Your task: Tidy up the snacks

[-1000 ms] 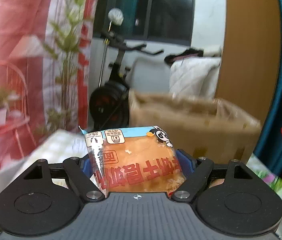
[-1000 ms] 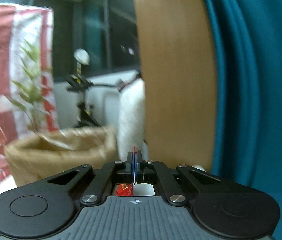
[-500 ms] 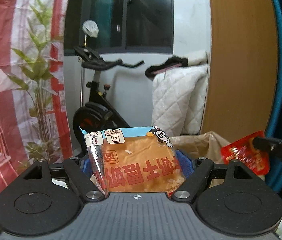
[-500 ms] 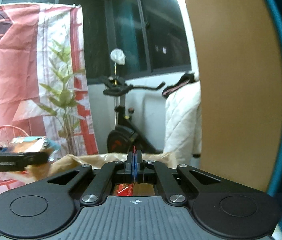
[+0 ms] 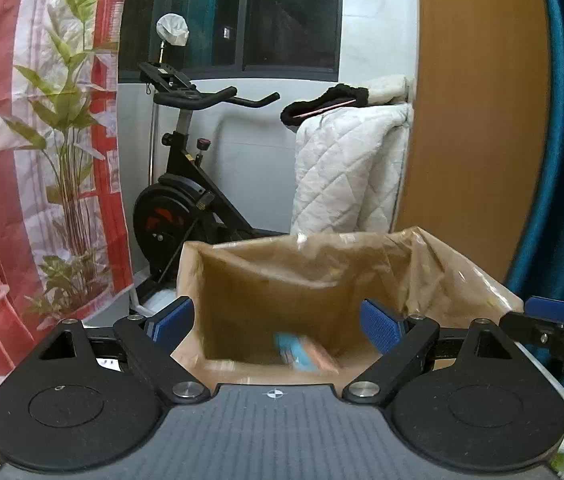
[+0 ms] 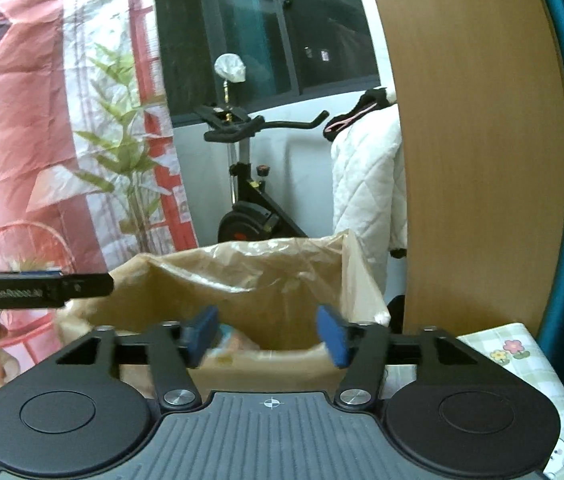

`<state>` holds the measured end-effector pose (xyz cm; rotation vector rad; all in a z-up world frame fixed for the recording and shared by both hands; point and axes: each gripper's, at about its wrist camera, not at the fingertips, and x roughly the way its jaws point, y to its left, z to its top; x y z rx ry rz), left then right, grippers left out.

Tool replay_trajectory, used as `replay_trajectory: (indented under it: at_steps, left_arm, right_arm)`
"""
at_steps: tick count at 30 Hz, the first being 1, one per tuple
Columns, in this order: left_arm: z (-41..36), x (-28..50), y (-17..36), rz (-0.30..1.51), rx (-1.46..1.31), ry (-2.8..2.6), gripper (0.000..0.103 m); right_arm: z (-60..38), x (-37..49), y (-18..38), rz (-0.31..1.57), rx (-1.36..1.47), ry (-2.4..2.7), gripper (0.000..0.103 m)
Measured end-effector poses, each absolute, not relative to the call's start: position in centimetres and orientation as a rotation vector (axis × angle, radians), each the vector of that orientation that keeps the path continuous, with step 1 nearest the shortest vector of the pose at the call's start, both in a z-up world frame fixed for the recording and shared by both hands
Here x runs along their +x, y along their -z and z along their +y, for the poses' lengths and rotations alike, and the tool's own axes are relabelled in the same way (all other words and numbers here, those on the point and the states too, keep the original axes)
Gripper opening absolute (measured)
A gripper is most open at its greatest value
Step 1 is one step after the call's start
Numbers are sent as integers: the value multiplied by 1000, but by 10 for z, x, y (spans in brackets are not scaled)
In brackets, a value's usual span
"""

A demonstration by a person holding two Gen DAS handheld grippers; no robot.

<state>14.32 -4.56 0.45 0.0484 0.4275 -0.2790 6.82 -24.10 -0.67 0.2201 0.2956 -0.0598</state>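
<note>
Snack packet (image 5: 302, 354) blurred inside bag (image 5: 322, 264), between spread left tool (image 5: 278, 326) fingers

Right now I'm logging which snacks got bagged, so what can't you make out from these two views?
- Blue-and-orange packet in the paper bag: left wrist view, motion blur wipes out its print.
- The same packet in the right wrist view: half hidden behind a blue pad, also blurred.
- Bag bottom: both views, covered by the left gripper and right gripper bodies; no red packet visible.
- Table items: left wrist view, cut off at the lower right edge.
</note>
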Motion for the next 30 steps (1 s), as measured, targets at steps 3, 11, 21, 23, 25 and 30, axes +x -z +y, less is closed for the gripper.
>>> replay_trajectory:
  at_steps: [3,11,21,23,25,30]
  left_arm:
    - [-39,122,1,422,60,315,91]
    - [-30,103,30,491,38,357,91]
    - [-19,103,66,593,-24,391,91]
    - [-18,105,74,617,-34,400,91]
    - [-17,107,81,642,-47,409,91]
    - [-17,112,101,702,-64,421,91]
  right_arm:
    - [-239,51,15,333,215,69,81]
    - [-228,45,52,506,244,75,94]
    - [-222,54,99,662,329,94,102]
    - [-223,55,106,693,357,97,102]
    - [-223,56,115,728,377,98,102]
    - [-217,54,134,775,403,75,102]
